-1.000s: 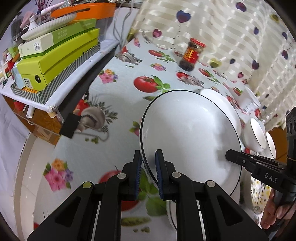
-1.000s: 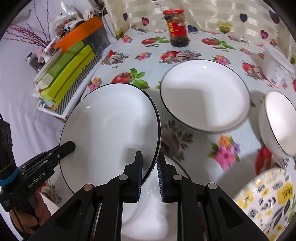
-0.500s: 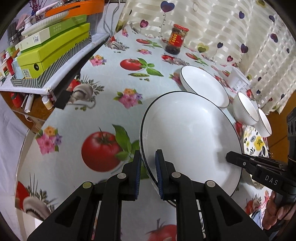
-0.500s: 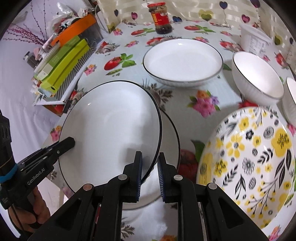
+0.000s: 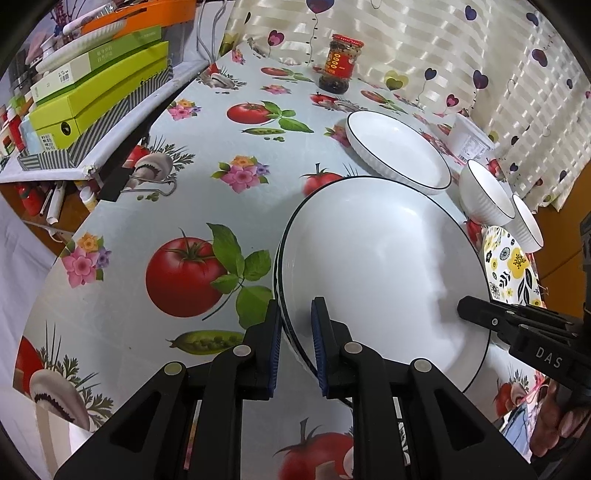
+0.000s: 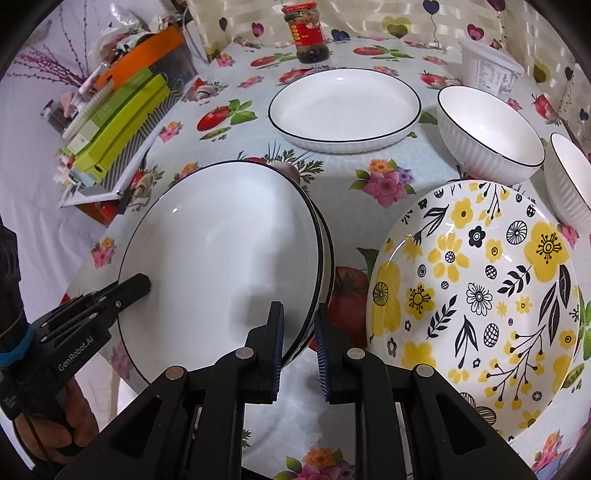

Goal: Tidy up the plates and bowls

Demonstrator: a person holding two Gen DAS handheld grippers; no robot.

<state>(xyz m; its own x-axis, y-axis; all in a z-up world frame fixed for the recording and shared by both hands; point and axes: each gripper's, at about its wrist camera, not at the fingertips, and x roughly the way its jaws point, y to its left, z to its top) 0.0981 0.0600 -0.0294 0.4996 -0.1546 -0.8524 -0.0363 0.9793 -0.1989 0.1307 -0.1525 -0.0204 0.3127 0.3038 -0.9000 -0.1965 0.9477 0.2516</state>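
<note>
A white plate with a black rim (image 5: 380,273) (image 6: 221,251) is held between both grippers by opposite edges. My left gripper (image 5: 295,332) is shut on its left rim, and its tip (image 6: 136,286) shows in the right wrist view. My right gripper (image 6: 299,332) is shut on the right rim; its tip (image 5: 465,306) shows in the left wrist view. A second white plate's rim (image 6: 328,254) peeks out close beneath; whether the two touch is unclear. A third white plate (image 6: 343,107), two white bowls (image 6: 487,125) (image 6: 569,177) and a yellow flowered plate (image 6: 476,295) lie on the table.
A red-lidded jar (image 6: 306,33) and a white plastic tub (image 6: 491,70) stand at the far edge by the curtain. Green boxes (image 5: 99,92) are stacked on a shelf to the left. The tablecloth (image 5: 184,206) with tomato prints covers the table.
Both grippers have carried the white plate back toward the near side of the table, over the second white plate. The flowered plate and bowls have come into view.
</note>
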